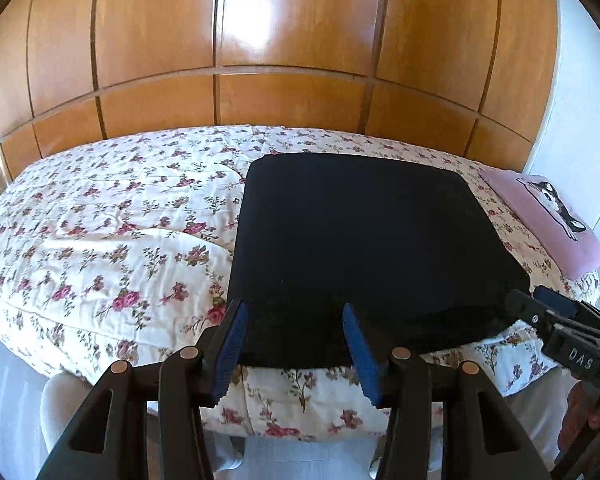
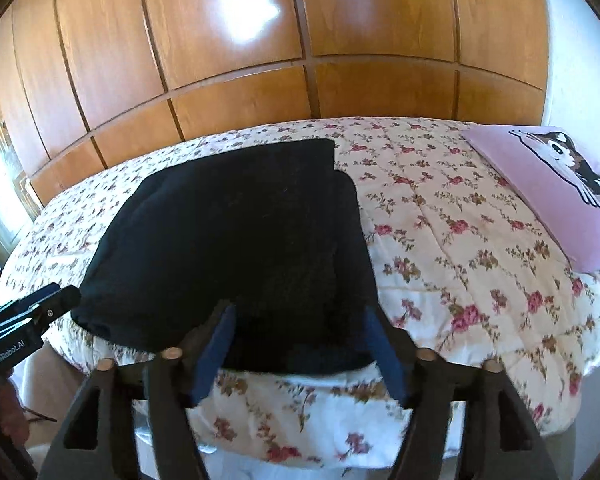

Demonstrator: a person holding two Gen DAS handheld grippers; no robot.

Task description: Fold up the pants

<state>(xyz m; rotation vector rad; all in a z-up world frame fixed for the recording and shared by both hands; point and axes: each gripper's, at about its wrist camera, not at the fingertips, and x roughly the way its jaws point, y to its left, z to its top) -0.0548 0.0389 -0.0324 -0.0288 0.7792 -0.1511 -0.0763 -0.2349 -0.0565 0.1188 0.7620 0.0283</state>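
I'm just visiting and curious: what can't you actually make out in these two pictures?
- Black pants: folds and layers lost in darkness, both views.
- Pants' near edge: partly covered by the left hand-held gripper and right hand-held gripper.
- Pink cushion: cut off by the right wrist view's edge.
- Bedspread: hides the bed underneath.
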